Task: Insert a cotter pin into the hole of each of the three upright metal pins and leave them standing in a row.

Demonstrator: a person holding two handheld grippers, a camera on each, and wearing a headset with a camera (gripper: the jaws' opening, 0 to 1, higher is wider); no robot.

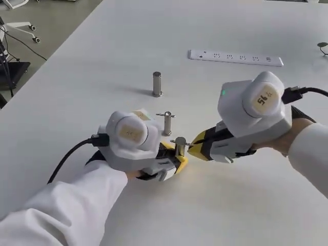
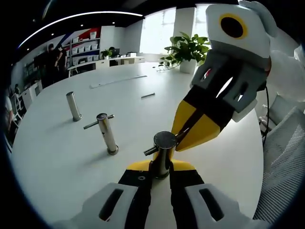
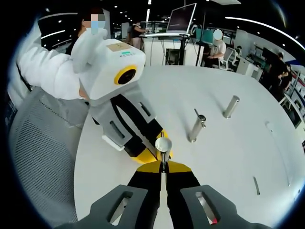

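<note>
Left gripper (image 1: 179, 158) clamps the row's 6 o'clock metal pin (image 1: 180, 144), stiff and likely slick, low on its shaft; right gripper (image 1: 193, 145) pinches the flimsy-looking cotter pin (image 2: 149, 151) from 3 o'clock.

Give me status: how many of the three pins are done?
One done: the middle pin has a cotter pin through its top. In hand: left tongs clamp the near pin while right tongs hold a second cotter in its hole; its tip pokes out the far side. Left: the far pin is bare. A loose rod on the table may be its cotter.
</note>
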